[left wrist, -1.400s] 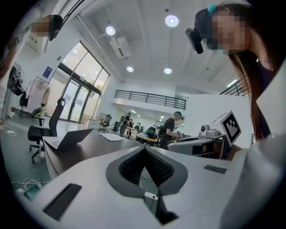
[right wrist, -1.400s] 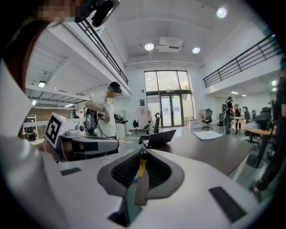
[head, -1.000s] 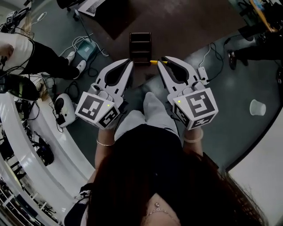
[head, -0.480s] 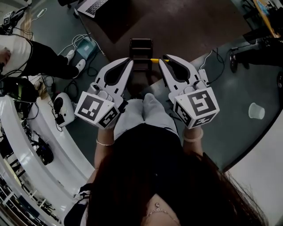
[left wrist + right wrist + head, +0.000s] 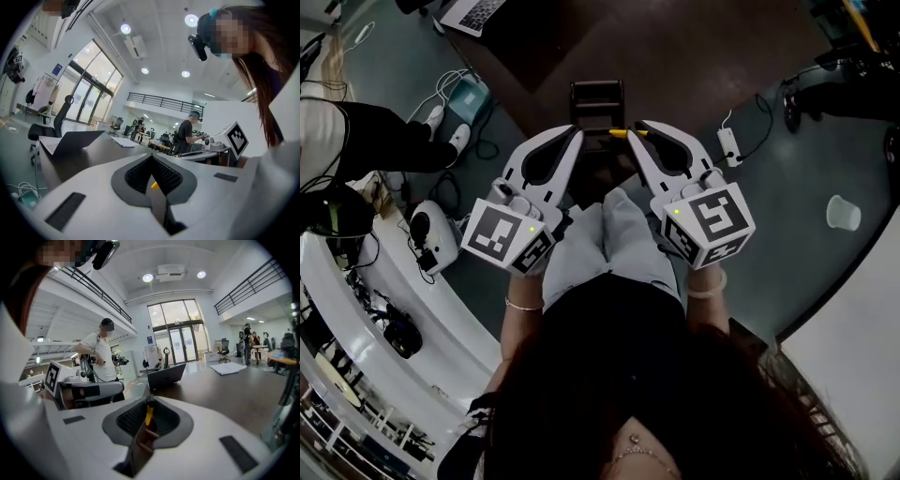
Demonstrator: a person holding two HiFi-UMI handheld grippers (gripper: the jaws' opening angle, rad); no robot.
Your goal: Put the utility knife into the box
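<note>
A dark brown open box (image 5: 596, 101) stands on the brown table (image 5: 694, 47) ahead of my knees. My right gripper (image 5: 638, 129) is shut on the yellow utility knife (image 5: 620, 134). The knife sticks out to the left of the tips, level with the box's near right corner. In the right gripper view the knife (image 5: 149, 414) shows as a thin yellow strip between the pads, with the box (image 5: 140, 446) below it. My left gripper (image 5: 573, 134) is shut and holds nothing, just left of the box's near end. Through its jaws a bit of the knife (image 5: 154, 186) shows.
A laptop (image 5: 473, 11) lies on the table's far left. On the floor are cables and a power strip (image 5: 730, 145), a paper cup (image 5: 841, 212) at right, and another person's legs (image 5: 389, 141) at left. A white curved desk (image 5: 356, 309) runs along the left.
The right gripper has drifted slightly left with the knife, closer to the box's corner. The box has slid nearer in the view. The left gripper has barely moved.
</note>
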